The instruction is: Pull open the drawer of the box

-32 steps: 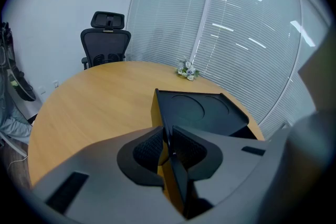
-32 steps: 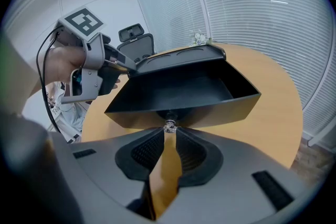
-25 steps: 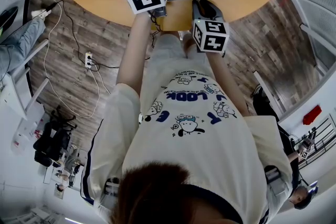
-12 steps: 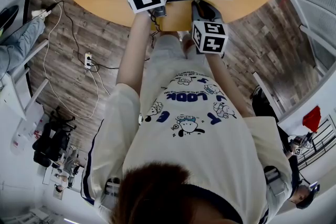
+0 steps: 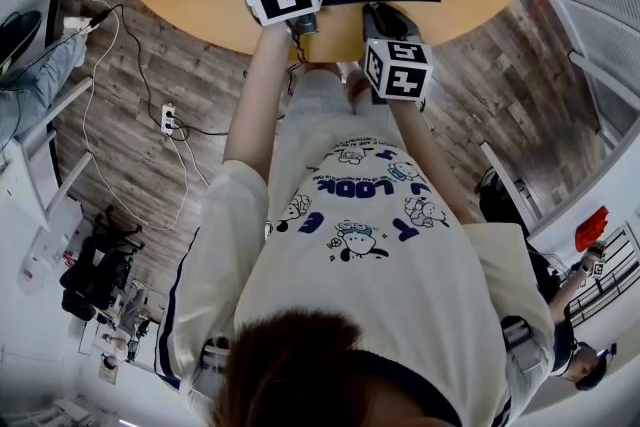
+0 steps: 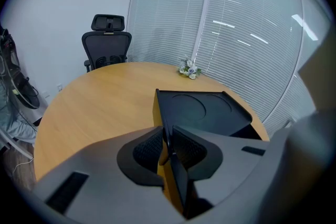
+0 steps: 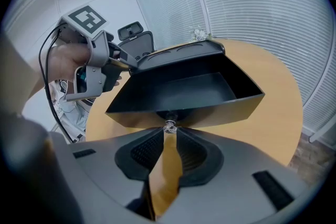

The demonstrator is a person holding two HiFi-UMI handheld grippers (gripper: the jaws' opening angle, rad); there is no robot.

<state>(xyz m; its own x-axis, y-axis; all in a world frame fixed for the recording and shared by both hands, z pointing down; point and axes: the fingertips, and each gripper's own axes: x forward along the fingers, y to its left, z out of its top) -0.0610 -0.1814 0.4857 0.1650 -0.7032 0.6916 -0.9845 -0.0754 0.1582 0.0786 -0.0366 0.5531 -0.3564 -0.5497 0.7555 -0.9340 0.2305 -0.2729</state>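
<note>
Right gripper view showed the drawer [image 7: 184, 89] drawn out of the black box [image 7: 178, 52] on the round wooden surface [image 7: 273, 81]. The right gripper [image 7: 169, 131] had its fingers [image 7: 147, 152] narrow, just easing apart, with the drawer's small knob [image 7: 169, 125] pinched at their tips. The left gripper [image 6: 167, 136] clamped its fingers [image 6: 191, 149] on the box's thin upright edge.

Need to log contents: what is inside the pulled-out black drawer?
The open black drawer shows only its bare dark floor and walls; nothing lies there. Its rear end, beneath the black box's top, is covered.
</note>
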